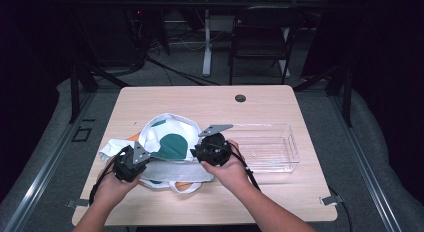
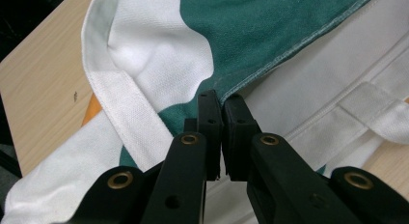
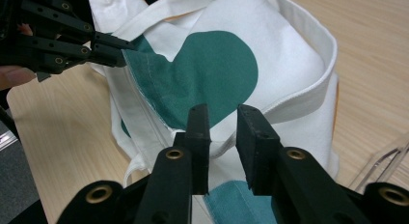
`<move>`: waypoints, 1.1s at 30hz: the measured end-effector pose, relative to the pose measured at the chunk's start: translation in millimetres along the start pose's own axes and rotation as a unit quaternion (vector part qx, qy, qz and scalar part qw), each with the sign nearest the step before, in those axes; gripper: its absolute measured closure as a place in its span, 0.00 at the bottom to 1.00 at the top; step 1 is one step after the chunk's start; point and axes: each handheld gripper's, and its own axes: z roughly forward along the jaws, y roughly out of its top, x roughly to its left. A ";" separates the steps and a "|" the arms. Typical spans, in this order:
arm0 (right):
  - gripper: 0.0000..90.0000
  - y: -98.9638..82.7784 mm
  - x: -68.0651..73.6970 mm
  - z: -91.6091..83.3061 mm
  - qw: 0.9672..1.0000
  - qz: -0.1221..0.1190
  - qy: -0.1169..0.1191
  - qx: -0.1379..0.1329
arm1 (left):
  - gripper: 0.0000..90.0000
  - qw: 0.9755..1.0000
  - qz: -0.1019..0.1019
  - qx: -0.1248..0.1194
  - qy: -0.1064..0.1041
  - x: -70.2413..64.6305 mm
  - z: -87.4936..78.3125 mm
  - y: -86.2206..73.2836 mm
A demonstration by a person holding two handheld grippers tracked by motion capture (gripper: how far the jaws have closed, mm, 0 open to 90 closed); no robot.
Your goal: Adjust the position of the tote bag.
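Observation:
A white tote bag [image 1: 170,142] printed with green and orange shapes lies crumpled on the wooden table [image 1: 200,99]. My left gripper [image 1: 136,159] is at the bag's left side. Its jaws are pinched together on the stitched edge of the green fabric [image 2: 270,50], as the left gripper view [image 2: 223,101] shows close up. The right gripper view shows the same pinch from across the bag [image 3: 118,48]. My right gripper [image 1: 210,151] hovers at the bag's right side. Its jaws [image 3: 223,115] stand apart over the white rim [image 3: 299,98] and do not press on it.
A clear plastic tray [image 1: 280,164] sits on the table just right of the right gripper, its edge [image 3: 386,161] close to that hand. A round cable hole [image 1: 240,98] is near the far edge. A dark chair [image 1: 260,37] stands beyond the table.

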 end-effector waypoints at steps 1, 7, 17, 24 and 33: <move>0.80 0.4 -0.3 -1.6 1.000 0.001 0.001 -0.003 | 0.97 1.000 0.002 0.002 0.000 0.2 -0.3 0.6; 0.70 4.0 -3.7 -10.2 1.000 -0.028 0.009 -0.010 | 0.98 1.000 0.001 0.005 0.004 3.0 -2.5 6.1; 0.60 8.3 10.4 -4.9 0.992 -0.126 0.023 0.008 | 0.98 1.000 0.002 0.008 0.006 6.9 -5.8 12.3; 0.59 9.4 17.8 2.4 0.987 -0.156 0.018 0.024 | 0.98 1.000 -0.002 0.008 0.005 10.5 -8.9 15.8; 0.57 11.3 20.7 11.0 0.984 -0.174 0.010 0.036 | 0.98 1.000 0.000 0.010 0.007 16.6 -13.2 23.9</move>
